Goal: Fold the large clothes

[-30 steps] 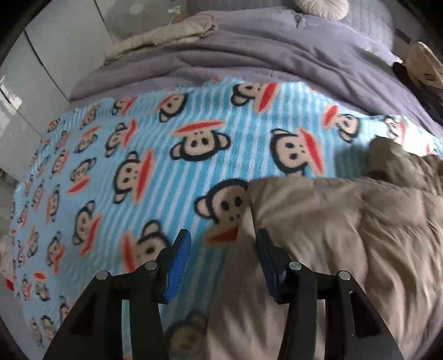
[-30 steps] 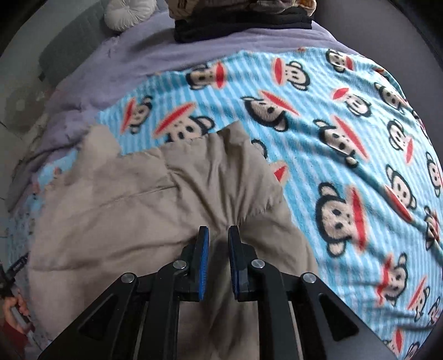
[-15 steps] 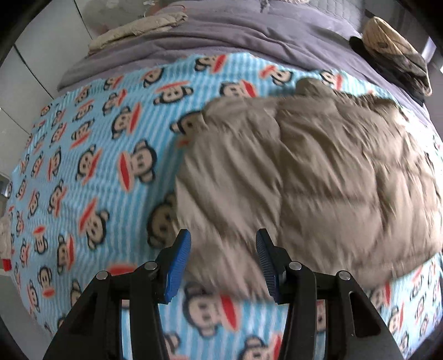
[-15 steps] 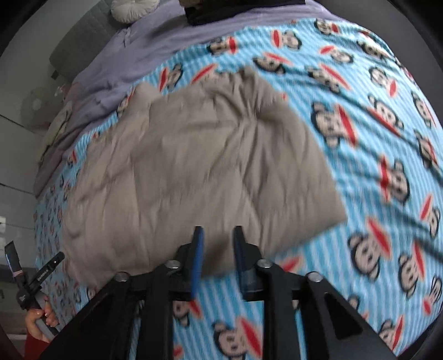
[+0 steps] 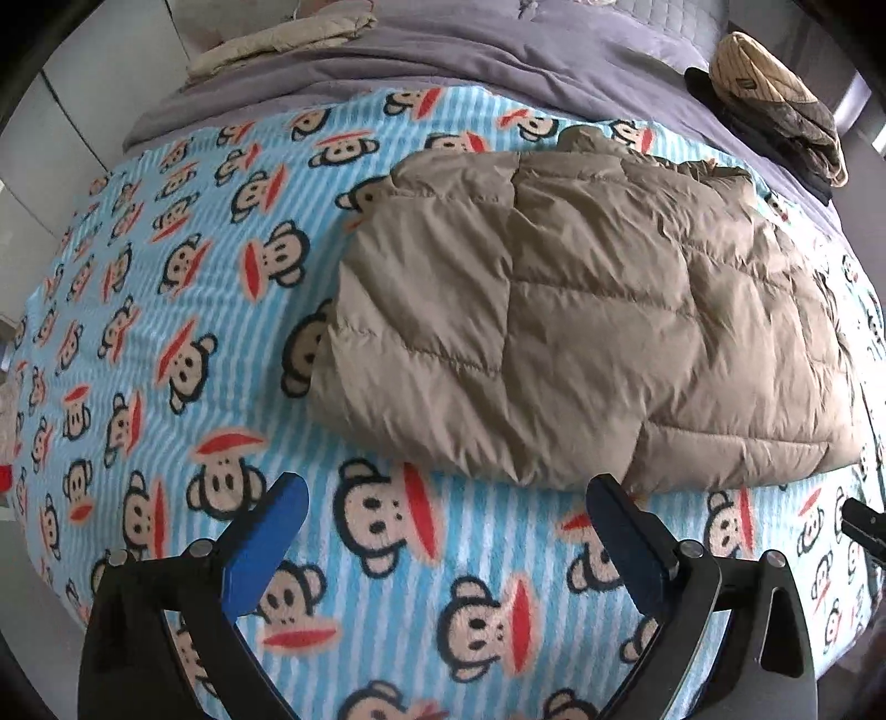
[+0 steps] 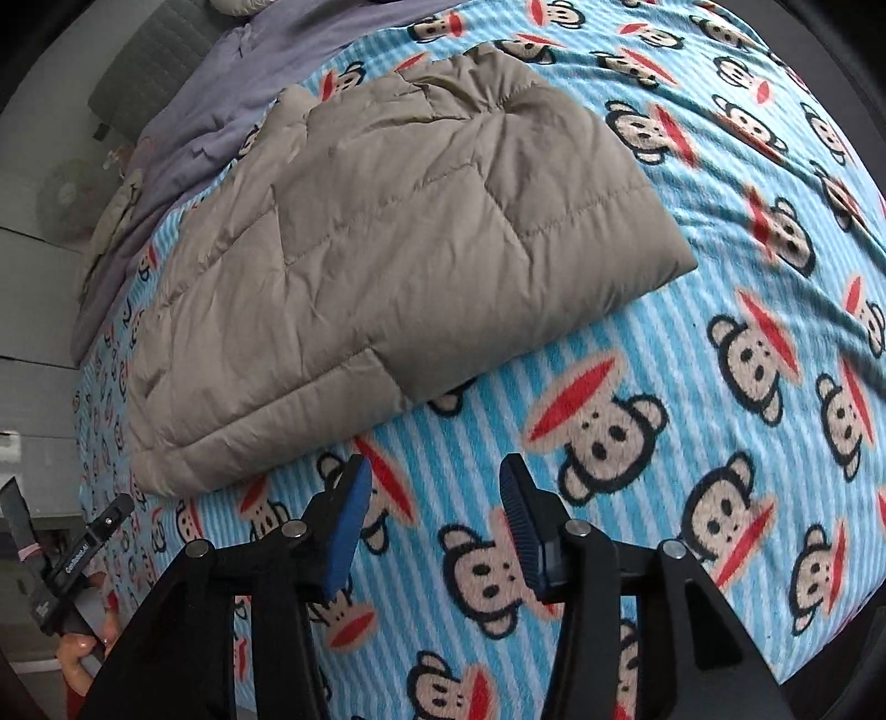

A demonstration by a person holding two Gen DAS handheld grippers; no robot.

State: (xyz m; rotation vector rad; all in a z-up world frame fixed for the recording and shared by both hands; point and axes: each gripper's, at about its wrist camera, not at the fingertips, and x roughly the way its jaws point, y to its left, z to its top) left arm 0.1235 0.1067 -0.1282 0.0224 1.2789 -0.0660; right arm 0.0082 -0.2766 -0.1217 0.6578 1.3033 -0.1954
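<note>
- The tan quilted jacket [image 5: 581, 310] lies folded into a thick rectangular pad on the blue monkey-print blanket [image 5: 183, 310], towards the middle of the bed, with its near edge just ahead of both grippers.
- Its layers are stacked and the edges roughly line up; no sleeve or hood hangs out that I can see, though a small lump of fabric pokes up at the far edge.
- Judging by this, the folding of this jacket looks done or nearly so; perhaps only a final tidy or moving it aside is left.
- The left gripper [image 5: 443, 531] hangs over bare blanket, its jaws opening and now spread wide, with nothing between them.
- The right gripper [image 6: 434, 507] is also over the blanket, jaws opening to about halfway, empty and not touching the jacket.
- Further off, a grey-purple bedspread [image 5: 443, 61] covers the head of the bed, with folded beige clothing [image 5: 277, 41] and a patterned pile [image 5: 775, 88] on it, possibly already folded.
</note>
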